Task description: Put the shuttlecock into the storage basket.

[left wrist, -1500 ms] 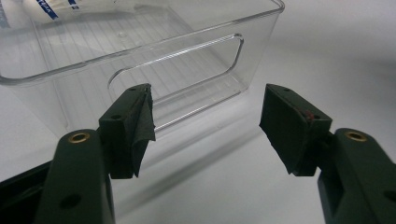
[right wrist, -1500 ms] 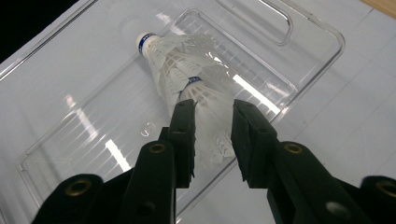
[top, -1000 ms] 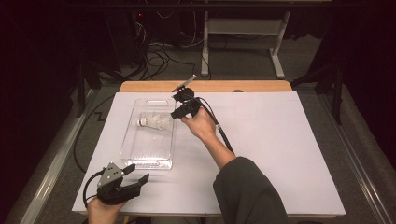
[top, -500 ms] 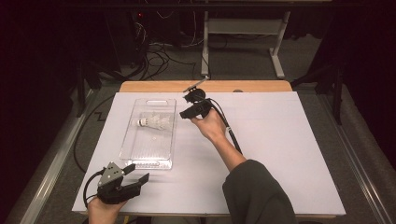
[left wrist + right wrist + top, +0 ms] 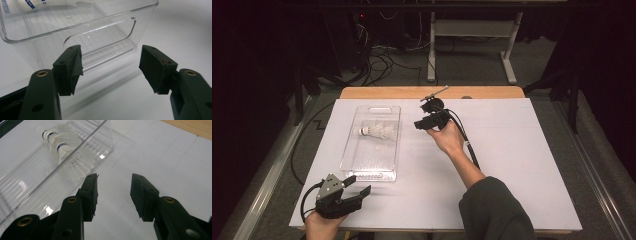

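From my high view the white-covered counter (image 5: 522,165) is evenly lit from overhead against a dark room, while my gripper views look sharp up close, with small glints on the clear plastic rectangular bin (image 5: 101,156) and soft shadows beneath it.

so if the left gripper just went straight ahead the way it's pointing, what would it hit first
Most likely the near end wall of the clear plastic bin, the one with the handle cut-out, which sits ahead of the left gripper and its open jaws. Bare white table lies between; depth is hard to judge.
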Motion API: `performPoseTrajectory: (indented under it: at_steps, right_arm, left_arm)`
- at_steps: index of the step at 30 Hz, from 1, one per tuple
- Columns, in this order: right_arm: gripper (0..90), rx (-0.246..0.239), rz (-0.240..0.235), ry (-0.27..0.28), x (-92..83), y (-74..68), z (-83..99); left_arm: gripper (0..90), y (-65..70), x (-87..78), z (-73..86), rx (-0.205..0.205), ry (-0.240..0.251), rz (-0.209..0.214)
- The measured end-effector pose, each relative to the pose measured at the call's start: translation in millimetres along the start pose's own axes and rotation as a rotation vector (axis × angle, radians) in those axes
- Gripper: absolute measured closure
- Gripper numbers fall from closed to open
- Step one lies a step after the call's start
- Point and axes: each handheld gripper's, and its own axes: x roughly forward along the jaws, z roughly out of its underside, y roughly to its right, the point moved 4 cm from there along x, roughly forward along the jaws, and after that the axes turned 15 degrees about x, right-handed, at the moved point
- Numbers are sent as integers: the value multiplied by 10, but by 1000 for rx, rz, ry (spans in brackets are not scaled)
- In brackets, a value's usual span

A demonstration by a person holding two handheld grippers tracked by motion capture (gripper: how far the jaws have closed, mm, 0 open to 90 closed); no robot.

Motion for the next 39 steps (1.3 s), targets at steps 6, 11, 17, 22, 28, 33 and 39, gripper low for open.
performPoseTrajectory:
  at_steps: [6, 11, 17, 22, 28, 33, 39]
  right_arm:
    - [572, 4, 3, 13, -58, 90, 56]
    - [563, 17, 8, 28, -100, 174, 117]
    - [555, 27, 12, 40, -154, 257, 172]
    - [552, 34, 15, 40, -182, 314, 222]
    - [556, 46, 12, 39, -212, 387, 266]
    - [556, 48, 12, 50, -249, 421, 287]
    - [551, 60, -1, 49, -288, 469, 348]
  left_arm:
    - [358, 0, 1, -2, -4, 1, -2]
    - [358, 1, -1, -7, -13, -1, -5]
    - [358, -5, 4, -11, -8, 3, -8]
    - [358, -12, 7, -15, 1, 9, -3]
    - [358, -10, 9, -15, -4, 8, -5]
    - [358, -11, 11, -17, -4, 8, -7]
    - [358, -8, 12, -13, -5, 7, -6]
